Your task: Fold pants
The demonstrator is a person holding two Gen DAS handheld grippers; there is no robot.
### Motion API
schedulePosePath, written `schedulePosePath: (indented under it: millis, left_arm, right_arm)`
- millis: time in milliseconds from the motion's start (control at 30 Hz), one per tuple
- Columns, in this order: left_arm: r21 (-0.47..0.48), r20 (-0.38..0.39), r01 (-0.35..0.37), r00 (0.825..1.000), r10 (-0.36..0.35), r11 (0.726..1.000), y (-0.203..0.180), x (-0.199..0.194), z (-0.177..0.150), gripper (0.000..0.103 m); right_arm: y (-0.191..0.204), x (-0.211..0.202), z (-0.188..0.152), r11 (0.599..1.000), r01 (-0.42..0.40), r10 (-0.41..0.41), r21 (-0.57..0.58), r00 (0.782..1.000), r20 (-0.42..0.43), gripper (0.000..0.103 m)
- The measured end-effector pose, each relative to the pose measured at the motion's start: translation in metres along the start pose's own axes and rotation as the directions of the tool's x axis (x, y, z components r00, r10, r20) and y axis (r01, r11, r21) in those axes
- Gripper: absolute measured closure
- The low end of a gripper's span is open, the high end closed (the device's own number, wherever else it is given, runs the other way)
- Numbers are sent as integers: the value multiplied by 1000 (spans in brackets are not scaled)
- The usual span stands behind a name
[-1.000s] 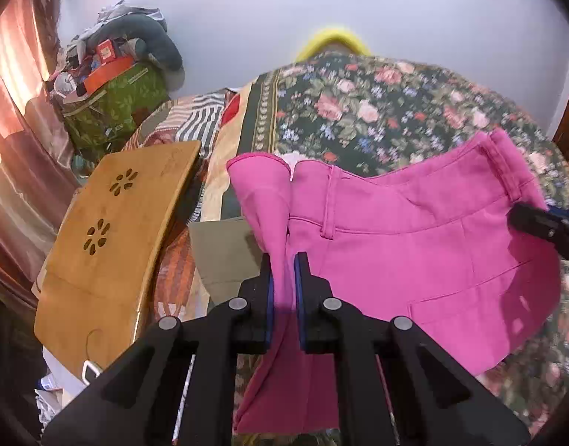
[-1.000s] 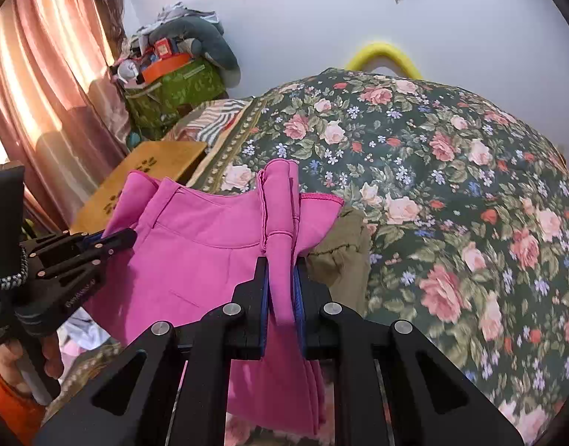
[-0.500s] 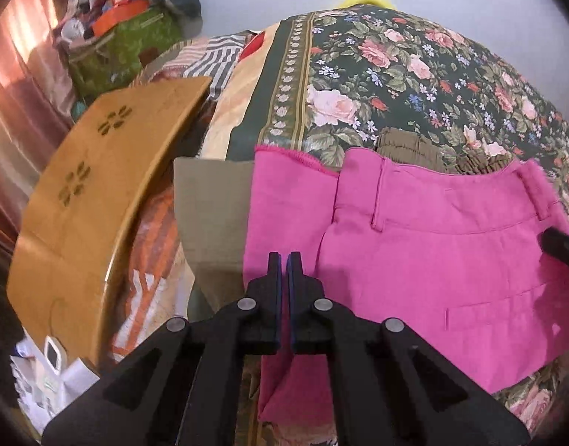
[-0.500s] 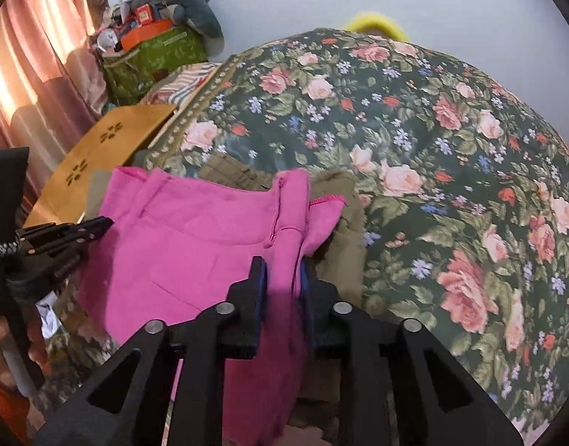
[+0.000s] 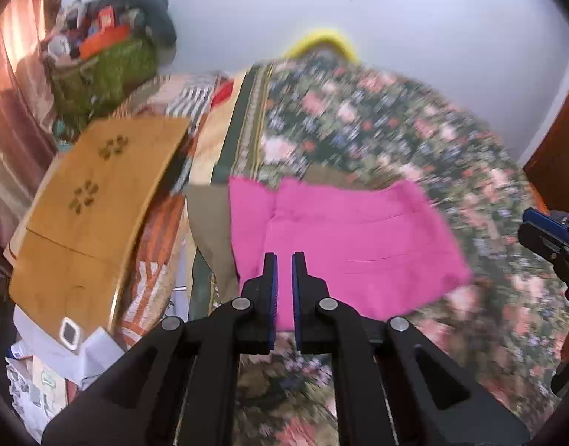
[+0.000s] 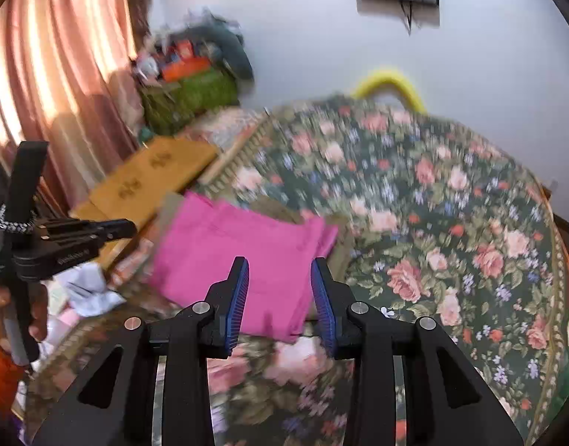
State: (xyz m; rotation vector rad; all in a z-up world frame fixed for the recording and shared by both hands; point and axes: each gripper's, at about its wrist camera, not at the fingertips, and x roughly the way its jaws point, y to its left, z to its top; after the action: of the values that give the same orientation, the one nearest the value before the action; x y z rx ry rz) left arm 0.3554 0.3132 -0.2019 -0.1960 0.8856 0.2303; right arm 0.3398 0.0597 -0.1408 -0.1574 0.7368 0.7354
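Both grippers have let go and backed away: pink pants [image 6: 243, 256] lie folded ahead, long axis crosswise; left gripper [image 5: 283, 275] closed empty, right gripper [image 6: 279, 290] just opening, nothing gripped

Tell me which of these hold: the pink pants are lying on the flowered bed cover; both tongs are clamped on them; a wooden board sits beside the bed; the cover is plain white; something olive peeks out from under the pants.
1. The pink pants lie on the flowered bed cover. True.
2. Both tongs clamp them. False: the right tongs are open and have just been opening, the left tongs are shut on nothing.
3. A wooden board sits beside the bed. True.
4. The cover is plain white. False: dark floral.
5. Olive cloth peeks out under the pants. True.
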Motion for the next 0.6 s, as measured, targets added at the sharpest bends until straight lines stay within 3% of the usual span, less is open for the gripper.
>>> schedulePosePath:
  millis: [167, 300, 600]
  left_arm:
    - [46, 124, 53, 991, -58, 998, -16, -89, -9, 96]
    - [80, 228, 56, 971, -73, 995, -34, -161, -25, 96]
    - [136, 458, 57, 882, -113, 989, -74, -308, -90, 95]
  right_arm:
    - [21, -73, -6, 999, -30, 34, -26, 991, 129, 71]
    - [38, -129, -13, 997, -62, 70, -42, 973, 219, 71]
    - [81, -236, -36, 991, -78, 114, -105, 904, 413, 71]
